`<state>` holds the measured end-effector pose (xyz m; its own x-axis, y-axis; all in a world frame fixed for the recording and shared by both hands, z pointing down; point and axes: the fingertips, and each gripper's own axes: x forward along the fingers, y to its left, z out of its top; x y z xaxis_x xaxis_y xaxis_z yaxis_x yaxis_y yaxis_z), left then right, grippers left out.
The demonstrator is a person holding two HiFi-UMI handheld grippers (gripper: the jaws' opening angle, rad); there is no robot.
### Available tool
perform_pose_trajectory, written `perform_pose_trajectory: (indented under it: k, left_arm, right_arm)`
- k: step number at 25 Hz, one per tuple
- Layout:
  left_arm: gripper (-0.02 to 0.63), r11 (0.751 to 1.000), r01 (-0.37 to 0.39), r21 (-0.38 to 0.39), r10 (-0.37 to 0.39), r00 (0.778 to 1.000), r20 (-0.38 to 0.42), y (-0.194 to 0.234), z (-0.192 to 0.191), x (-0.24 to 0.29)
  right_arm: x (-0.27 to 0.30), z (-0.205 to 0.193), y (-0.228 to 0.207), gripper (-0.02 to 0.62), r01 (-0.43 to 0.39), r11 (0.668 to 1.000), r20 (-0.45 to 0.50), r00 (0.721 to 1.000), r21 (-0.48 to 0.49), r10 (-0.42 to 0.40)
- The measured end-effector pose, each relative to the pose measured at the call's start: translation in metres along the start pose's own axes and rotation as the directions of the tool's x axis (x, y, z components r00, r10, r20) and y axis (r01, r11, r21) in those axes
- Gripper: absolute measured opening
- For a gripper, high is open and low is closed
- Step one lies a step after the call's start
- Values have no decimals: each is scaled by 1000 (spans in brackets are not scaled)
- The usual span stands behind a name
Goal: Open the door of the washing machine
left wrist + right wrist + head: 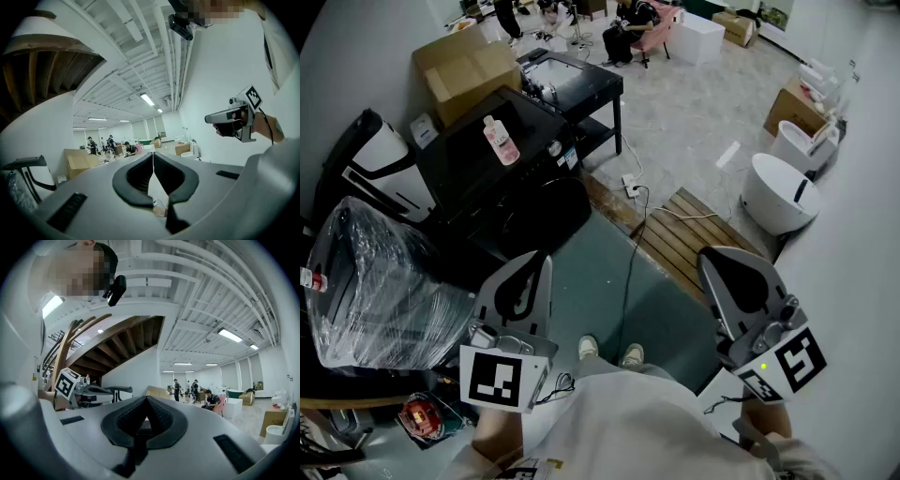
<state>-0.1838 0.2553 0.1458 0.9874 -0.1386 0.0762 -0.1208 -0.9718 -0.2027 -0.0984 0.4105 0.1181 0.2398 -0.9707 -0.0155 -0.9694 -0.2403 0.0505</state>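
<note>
A: Claw states?

B: Left claw (153, 155) has its pads together with nothing between them. Right claw (147, 400) is the same. Both are held level and well apart from everything, probably a carrying pose, since the approach is not yet made.

A: Where is the washing machine?

B: It reads as the black unit (469, 167) on the floor (600, 300), ahead-left near the wall, with a pink bottle (500, 141) on top. Its dark round front (546, 217) is likely the door, seemingly closed. The handle cannot be made out.

A: Next?

B: Judged: step closer and part one claw for the door's edge.
</note>
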Motion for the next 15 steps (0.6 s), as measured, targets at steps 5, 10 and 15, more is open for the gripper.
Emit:
perform_pose_trajectory:
  k: [5,10,15]
  left_arm:
    - [23,999,25,-22,-25,1000,17,-10,1,9]
    - [23,1000,6,7,-6,1000,3,-17,2,15]
    - [23,1000,15,-11,-16,1000,-15,-23,-3,22]
  right_arm:
    - [-12,0,-13,28,48,999,14,999,15,-48]
    - [-17,-9,-26,28,58,998,-15,998,-3,-58]
    - [-19,-15,-29,28,48,999,-14,999,19,-48]
